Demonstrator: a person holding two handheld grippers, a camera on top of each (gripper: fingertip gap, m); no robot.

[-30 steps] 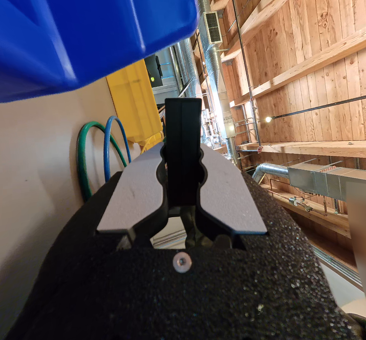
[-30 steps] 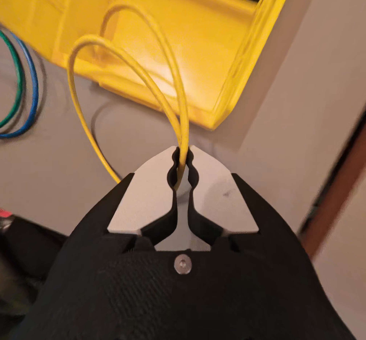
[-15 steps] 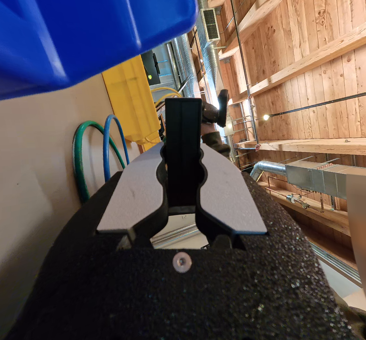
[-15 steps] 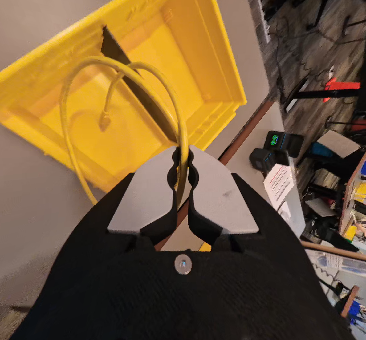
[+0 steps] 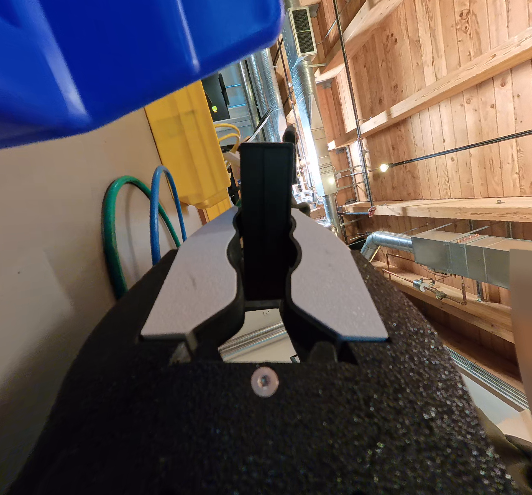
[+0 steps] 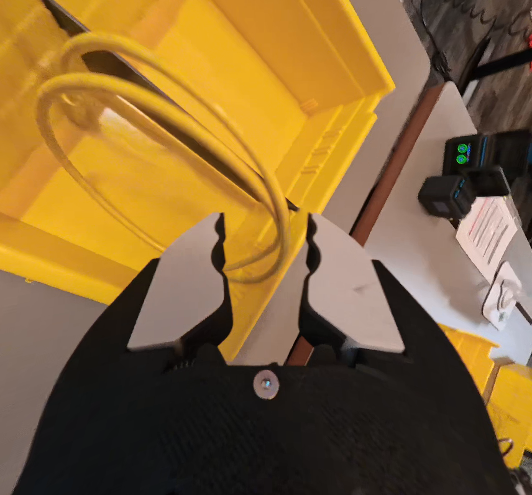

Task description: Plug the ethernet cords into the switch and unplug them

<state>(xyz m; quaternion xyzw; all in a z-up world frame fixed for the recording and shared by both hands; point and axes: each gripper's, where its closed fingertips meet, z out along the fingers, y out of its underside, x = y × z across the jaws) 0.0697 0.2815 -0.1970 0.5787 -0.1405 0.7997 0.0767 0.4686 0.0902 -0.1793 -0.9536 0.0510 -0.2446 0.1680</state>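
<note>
My left gripper (image 5: 264,214) is shut on the black switch (image 5: 265,181), a flat black box standing up between the fingers. A green cord (image 5: 110,222) and a blue cord (image 5: 155,207) loop on the beige table just left of it. My right gripper (image 6: 264,219) is open over the yellow bin (image 6: 288,34). The looped yellow cord (image 6: 283,233) hangs loose between the jaws and reaches over the bin's inside; its plug end is blurred. The yellow cord (image 5: 230,135) and the bin (image 5: 187,147) also show far off in the left wrist view.
A blue bin (image 5: 115,34) fills the upper left of the left wrist view, close to the gripper. A black divider (image 6: 115,66) crosses the yellow bin. Beyond the table's brown edge (image 6: 397,161) are black devices (image 6: 466,176) and a paper sheet (image 6: 486,230) on another table.
My right gripper has opened and let go of the yellow cord, which now hangs loose over the yellow bin. The left gripper still holds the switch and has barely moved.
</note>
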